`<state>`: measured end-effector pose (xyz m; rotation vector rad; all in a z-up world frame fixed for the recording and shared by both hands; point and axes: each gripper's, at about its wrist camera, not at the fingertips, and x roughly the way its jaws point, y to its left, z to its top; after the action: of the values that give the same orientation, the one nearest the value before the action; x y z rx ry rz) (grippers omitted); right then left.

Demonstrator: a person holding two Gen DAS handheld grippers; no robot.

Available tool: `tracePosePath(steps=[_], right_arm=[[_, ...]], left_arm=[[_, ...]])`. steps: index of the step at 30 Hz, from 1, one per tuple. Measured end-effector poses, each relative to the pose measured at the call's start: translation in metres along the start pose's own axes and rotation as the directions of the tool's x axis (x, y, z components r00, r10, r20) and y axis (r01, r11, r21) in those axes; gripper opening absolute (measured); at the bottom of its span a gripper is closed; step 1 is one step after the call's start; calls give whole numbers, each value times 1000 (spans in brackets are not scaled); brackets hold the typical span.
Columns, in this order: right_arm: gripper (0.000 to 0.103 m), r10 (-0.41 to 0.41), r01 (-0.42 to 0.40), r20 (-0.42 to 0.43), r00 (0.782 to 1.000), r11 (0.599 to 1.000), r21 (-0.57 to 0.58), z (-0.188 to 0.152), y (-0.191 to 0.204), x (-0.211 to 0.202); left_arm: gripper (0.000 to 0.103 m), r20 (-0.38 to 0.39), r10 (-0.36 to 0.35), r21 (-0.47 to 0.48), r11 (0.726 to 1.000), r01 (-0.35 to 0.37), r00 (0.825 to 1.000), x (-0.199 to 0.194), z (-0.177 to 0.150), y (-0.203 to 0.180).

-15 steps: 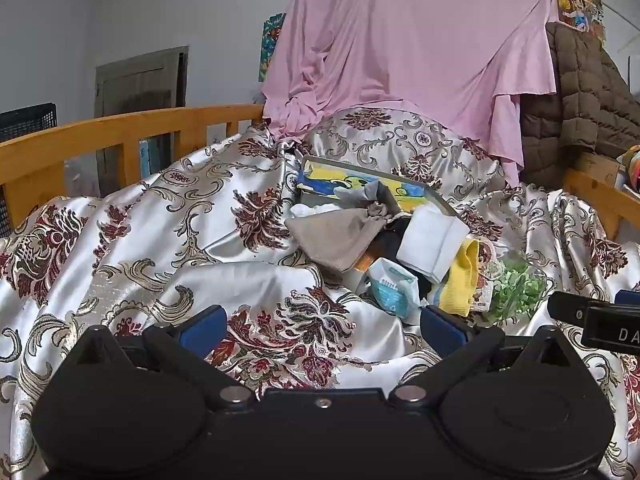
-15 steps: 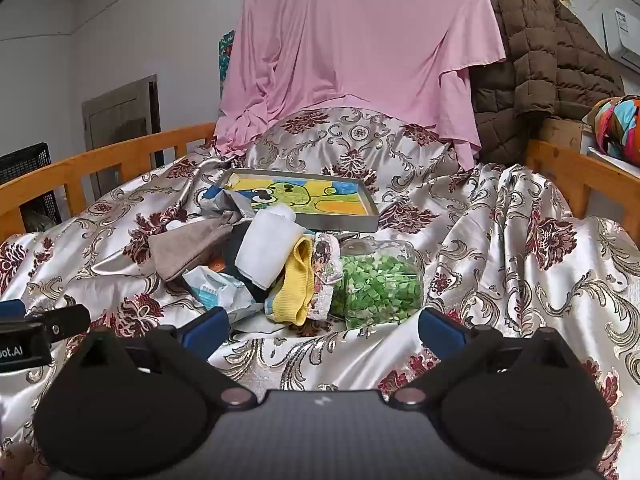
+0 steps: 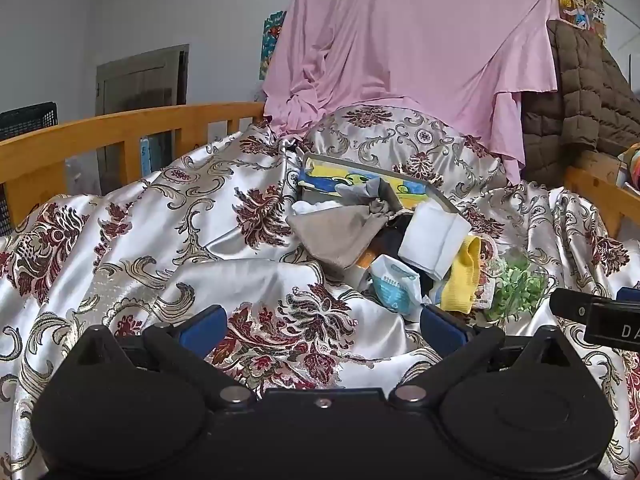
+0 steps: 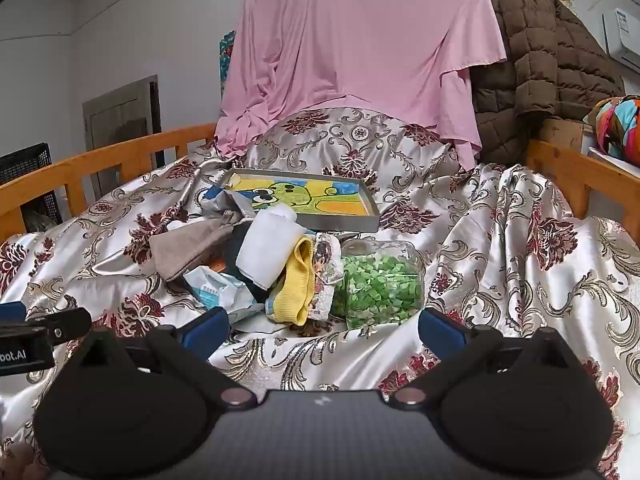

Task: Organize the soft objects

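A heap of soft things lies on the patterned satin bedspread [image 4: 500, 264]: a grey-brown cloth [image 4: 188, 246], a white folded cloth [image 4: 266, 248], a yellow sock [image 4: 296, 288], a floral cloth [image 4: 326, 276] and a white-blue wipes pack [image 4: 216, 286]. The same heap shows in the left wrist view, with the grey-brown cloth [image 3: 336, 232], white cloth [image 3: 434, 236] and yellow sock [image 3: 464, 276]. A metal tray with a cartoon picture [image 4: 304, 196] lies behind it. My left gripper [image 3: 320, 326] and right gripper [image 4: 324, 326] are both open and empty, held short of the heap.
A clear jar of green pieces [image 4: 380, 284] lies right of the heap. Wooden bed rails [image 4: 120, 160] run along both sides. A pink sheet [image 4: 360, 48] hangs at the back and a brown quilted jacket [image 4: 540, 68] lies at the back right.
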<state>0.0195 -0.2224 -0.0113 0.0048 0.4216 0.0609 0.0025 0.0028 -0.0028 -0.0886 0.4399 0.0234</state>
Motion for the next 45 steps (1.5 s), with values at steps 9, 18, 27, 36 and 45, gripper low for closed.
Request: tracePosePath(steps=[9, 18, 27, 36, 45], right_arm=[[103, 3, -4, -7, 1000, 1000, -6, 2, 0, -2], [103, 3, -3, -7, 1000, 1000, -6, 2, -1, -2], [103, 3, -3, -7, 1000, 1000, -6, 3, -1, -2], [103, 3, -3, -7, 1000, 1000, -6, 2, 0, -2], [103, 3, -3, -7, 1000, 1000, -6, 2, 0, -1]], left_arm=[[102, -3, 1, 3, 1000, -1, 1000, -1, -2, -1], [102, -6, 2, 5, 1000, -2, 1000, 0, -3, -1], [102, -8, 2, 6, 1000, -2, 1000, 0, -4, 1], [102, -12, 4, 4, 1000, -4, 1000, 1, -7, 3], [102, -20, 8, 0, 1000, -8, 1000, 4, -12, 9]])
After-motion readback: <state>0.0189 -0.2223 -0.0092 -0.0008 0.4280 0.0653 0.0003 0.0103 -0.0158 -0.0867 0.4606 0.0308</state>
